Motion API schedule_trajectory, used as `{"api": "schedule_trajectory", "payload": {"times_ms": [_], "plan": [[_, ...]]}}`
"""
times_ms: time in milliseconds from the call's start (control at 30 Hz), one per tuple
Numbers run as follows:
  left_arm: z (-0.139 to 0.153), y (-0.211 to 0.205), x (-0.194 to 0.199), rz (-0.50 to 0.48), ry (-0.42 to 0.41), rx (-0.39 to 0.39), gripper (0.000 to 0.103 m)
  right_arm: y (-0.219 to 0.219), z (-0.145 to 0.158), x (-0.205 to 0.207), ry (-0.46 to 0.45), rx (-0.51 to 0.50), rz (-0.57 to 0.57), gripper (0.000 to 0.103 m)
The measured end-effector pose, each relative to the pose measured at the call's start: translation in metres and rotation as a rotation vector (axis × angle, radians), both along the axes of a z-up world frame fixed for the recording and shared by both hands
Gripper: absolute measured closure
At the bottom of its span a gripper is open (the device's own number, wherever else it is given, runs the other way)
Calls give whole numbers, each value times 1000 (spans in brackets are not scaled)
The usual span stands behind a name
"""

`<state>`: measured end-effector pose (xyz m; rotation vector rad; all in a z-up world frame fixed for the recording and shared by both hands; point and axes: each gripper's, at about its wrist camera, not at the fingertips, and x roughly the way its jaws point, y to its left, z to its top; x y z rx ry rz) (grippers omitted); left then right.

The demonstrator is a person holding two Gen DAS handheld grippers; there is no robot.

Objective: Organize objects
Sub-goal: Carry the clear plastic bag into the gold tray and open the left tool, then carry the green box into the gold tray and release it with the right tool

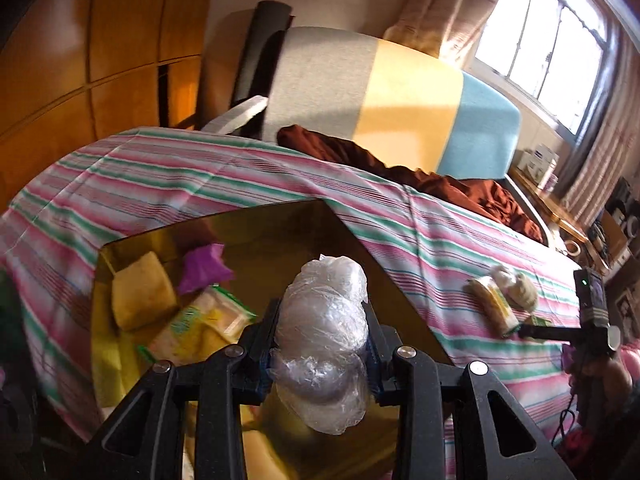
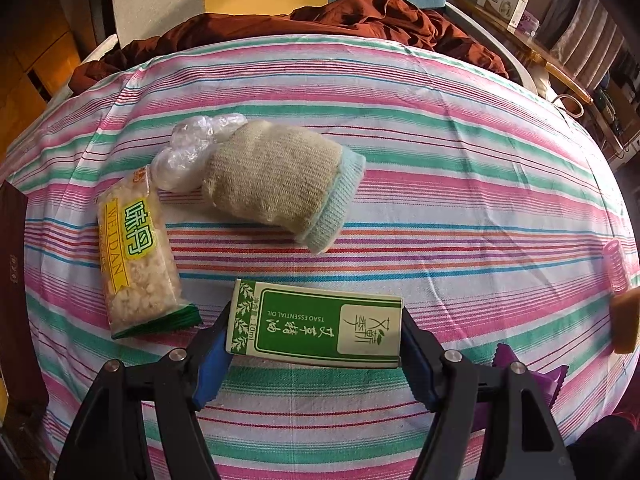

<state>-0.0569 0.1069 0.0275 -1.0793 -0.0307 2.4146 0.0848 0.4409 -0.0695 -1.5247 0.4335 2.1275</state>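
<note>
My left gripper (image 1: 322,320) is shut on a crumpled clear plastic bundle (image 1: 326,280), held over an open gold-lined box (image 1: 280,228). In the box lie a yellow sponge (image 1: 140,296), a purple wrapper (image 1: 204,268) and a yellow-green packet (image 1: 200,324). In the right wrist view my right gripper (image 2: 316,322) points steeply down, its blue pads (image 2: 212,356) pressed on both ends of a green-and-white essential oil box (image 2: 316,324) at the striped cloth (image 2: 440,140). A snack packet (image 2: 136,256), a knitted sock (image 2: 280,184) and more clear plastic (image 2: 192,152) lie beyond it.
A brown blanket (image 2: 320,16) and a striped headboard (image 1: 400,92) stand behind the cloth. A pink hair roller (image 2: 618,270), a yellow block (image 2: 626,320) and a purple wrapper (image 2: 532,372) are at the right edge. A dark box (image 2: 12,280) sits at the left.
</note>
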Motion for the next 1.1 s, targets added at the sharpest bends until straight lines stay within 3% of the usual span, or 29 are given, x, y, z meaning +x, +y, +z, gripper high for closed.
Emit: {"api": "schedule_trajectory", "payload": {"times_ms": [133, 300, 433, 467, 700, 933, 1100], "plan": [[-7, -33, -35, 119, -45, -30, 66, -3, -2, -1, -2, 4, 3, 29], [-28, -59, -67, 191, -138, -71, 66, -6, -1, -3, -2, 8, 5, 29], [-39, -74, -72, 240, -179, -49, 48, -4, -2, -3, -2, 6, 4, 29], [-39, -77, -70, 239, -176, -48, 42, -4, -2, -3, -2, 6, 5, 29], [-23, -84, -40, 235, -73, -49, 41, -9, 8, 1, 37, 23, 5, 30], [-5, -94, -1, 209, 51, -39, 40, -34, 51, 15, 214, 5, 50, 30], [-2, -96, 11, 166, 86, -64, 40, -90, 87, -5, 323, -50, 174, 30]]}}
